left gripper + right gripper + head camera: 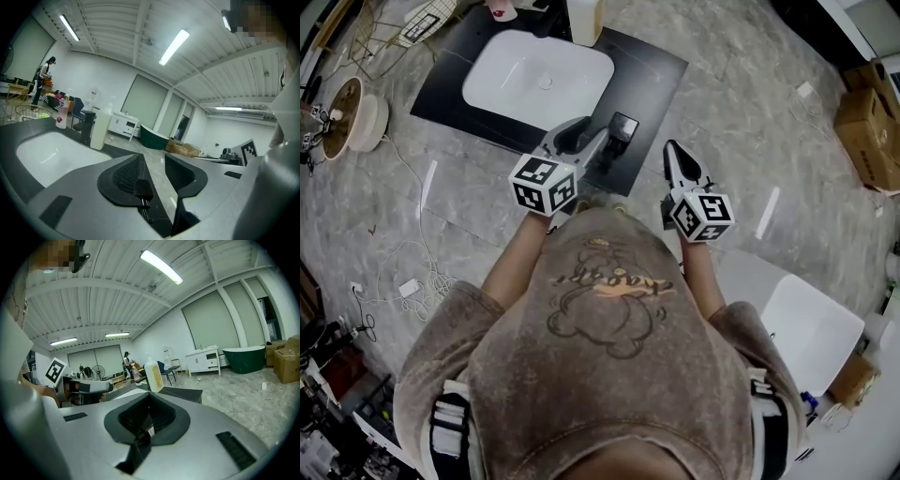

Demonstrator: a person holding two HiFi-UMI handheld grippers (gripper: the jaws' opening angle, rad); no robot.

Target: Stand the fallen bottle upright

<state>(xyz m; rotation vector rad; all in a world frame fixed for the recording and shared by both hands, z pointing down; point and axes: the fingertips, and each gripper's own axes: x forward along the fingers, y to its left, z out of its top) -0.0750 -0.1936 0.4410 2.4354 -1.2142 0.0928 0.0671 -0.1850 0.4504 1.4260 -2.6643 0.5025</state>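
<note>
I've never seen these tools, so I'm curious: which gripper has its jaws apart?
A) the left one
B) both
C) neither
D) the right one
A: the left gripper has its jaws standing apart with nothing between them, while the right gripper has its jaws together.

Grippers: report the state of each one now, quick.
Left gripper: open, nothing between its jaws.
Right gripper: shut, empty.

I see a black counter (652,75) at upper centre holding a white basin (539,77). A white bottle (584,21) stands at its top edge.
</note>
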